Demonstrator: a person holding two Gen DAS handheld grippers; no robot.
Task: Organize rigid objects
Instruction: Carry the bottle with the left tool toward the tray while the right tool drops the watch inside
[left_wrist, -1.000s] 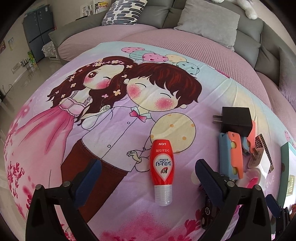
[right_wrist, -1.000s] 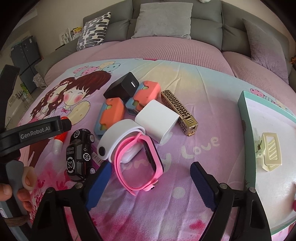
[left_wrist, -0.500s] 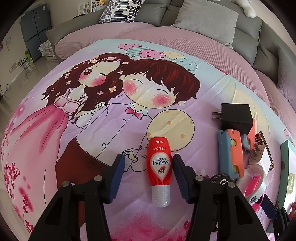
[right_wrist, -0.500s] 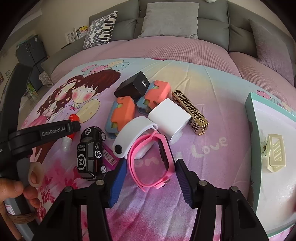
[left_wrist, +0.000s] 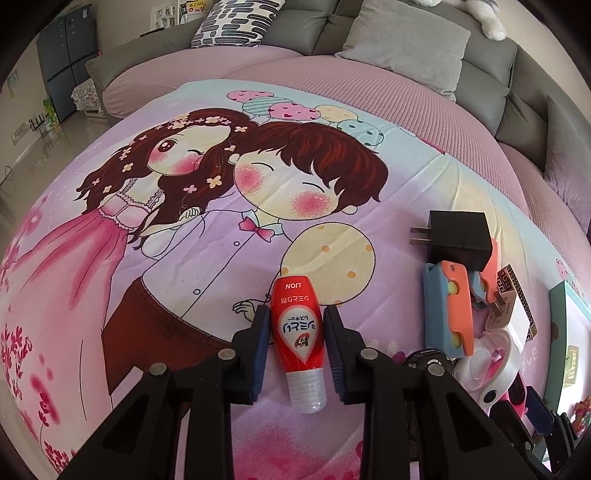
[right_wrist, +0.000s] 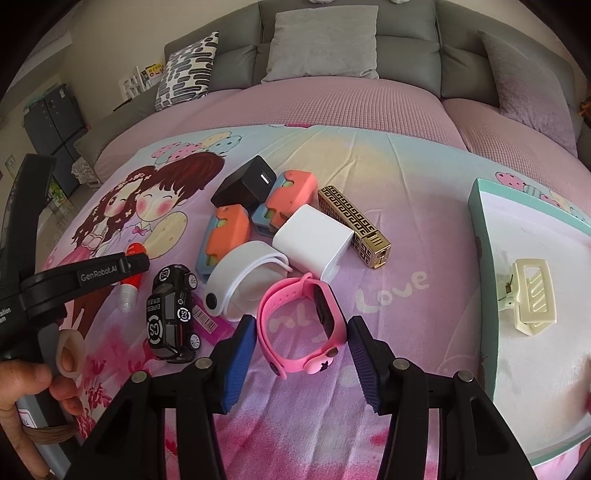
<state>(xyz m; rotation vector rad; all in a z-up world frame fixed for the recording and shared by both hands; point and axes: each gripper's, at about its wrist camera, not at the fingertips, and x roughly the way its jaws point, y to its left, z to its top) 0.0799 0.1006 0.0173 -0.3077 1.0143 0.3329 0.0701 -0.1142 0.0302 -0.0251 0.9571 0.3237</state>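
Left gripper (left_wrist: 297, 330) is pinched shut on the red LION bottle (left_wrist: 298, 328), blue pads squeezing the fat middle of the body, clear cap pointing back at the camera. The bottle is lying flat on the cartoon bedsheet (left_wrist: 207, 258), well left of the main pile. Honestly looks like a light little plastic thing, stiff enough, but that glossy, barrel-shaped label could squirt out of the pads, so gripping at the widest part like this seems right.

Right gripper (right_wrist: 301, 354) has its jaws part-way in around the pink smartwatch (right_wrist: 306, 328); the pads sit either side of the strap loop and I can't see them actually pressing it. That band is rubbery and will probably flex, so the stiff screen block is the better place to hold.

Further out: toy car (right_wrist: 173, 314) just to the left, white band (right_wrist: 243, 280) and white charger (right_wrist: 314, 242) behind, black charger (right_wrist: 245, 186) farther still. Tray (right_wrist: 480, 236) on the right holds a cream hair clip (right_wrist: 532, 295).
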